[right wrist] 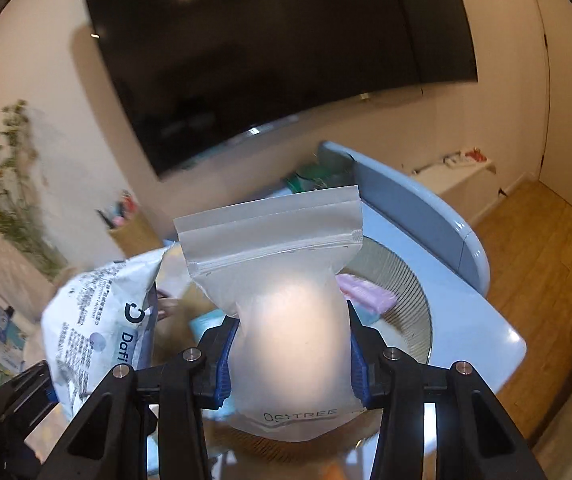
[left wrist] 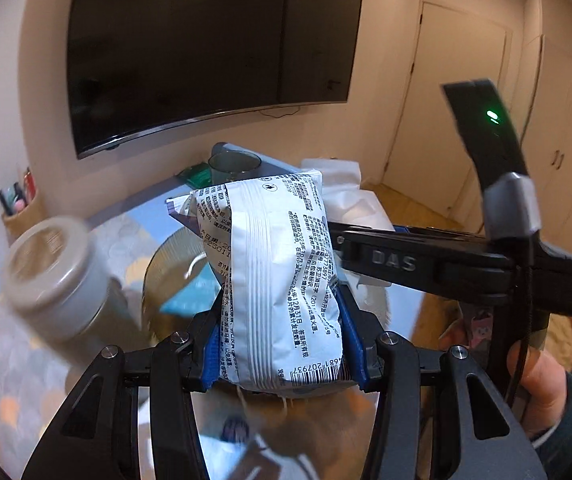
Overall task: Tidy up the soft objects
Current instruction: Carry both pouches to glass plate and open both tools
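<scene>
Left gripper pinches a printed wipes pack; right gripper squeezes a frosted zip pouch, possibly slipping free mid-swing.

White printed plastic pack: barcode no. ending "207937". Black gripper body: "DAS". Frosted translucent zip pouch: "TREE". Same white pack, right wrist view: "Dafi".

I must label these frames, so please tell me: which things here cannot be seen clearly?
- Left wrist view: white jar is motion-blurred; basket contents hidden behind printed packet.
- Right wrist view: basket interior mostly covered by frosted pouch; plant blurred.
- Both: jaws' contact faces hidden by the packs.
</scene>
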`<state>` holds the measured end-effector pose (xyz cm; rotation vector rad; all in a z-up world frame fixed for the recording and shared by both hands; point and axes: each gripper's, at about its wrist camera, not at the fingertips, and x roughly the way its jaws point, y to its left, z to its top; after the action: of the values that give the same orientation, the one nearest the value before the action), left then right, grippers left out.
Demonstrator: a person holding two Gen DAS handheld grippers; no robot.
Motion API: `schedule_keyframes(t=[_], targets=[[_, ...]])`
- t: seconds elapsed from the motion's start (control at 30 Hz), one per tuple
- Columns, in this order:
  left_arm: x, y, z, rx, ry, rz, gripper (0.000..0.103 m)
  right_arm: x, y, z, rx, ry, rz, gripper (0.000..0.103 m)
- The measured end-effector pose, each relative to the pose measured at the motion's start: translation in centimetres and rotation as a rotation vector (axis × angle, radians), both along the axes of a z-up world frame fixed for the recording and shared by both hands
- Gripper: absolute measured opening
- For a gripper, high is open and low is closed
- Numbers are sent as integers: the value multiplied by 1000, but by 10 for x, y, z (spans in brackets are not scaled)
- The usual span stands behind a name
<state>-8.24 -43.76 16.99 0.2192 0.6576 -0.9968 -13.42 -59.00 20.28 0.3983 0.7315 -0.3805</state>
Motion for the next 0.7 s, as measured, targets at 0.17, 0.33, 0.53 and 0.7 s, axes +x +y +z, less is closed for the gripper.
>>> schedule_keyframes(t=[0.17, 0.33, 0.53, 0.7], targets=[[24, -26, -15, 34, -6, 35, 49, 38, -44, -22, 98, 49, -31, 45], [30, -32, -23, 48, -15, 55, 79, 45, -77, -42, 296, 21, -32, 69], [13, -25, -20, 32, 0, 15, 83, 14, -77, -37, 277, 3, -53, 69], [-17, -4, -4, 3, -40, -14, 83, -10, -57, -23, 249, -12, -52, 69]])
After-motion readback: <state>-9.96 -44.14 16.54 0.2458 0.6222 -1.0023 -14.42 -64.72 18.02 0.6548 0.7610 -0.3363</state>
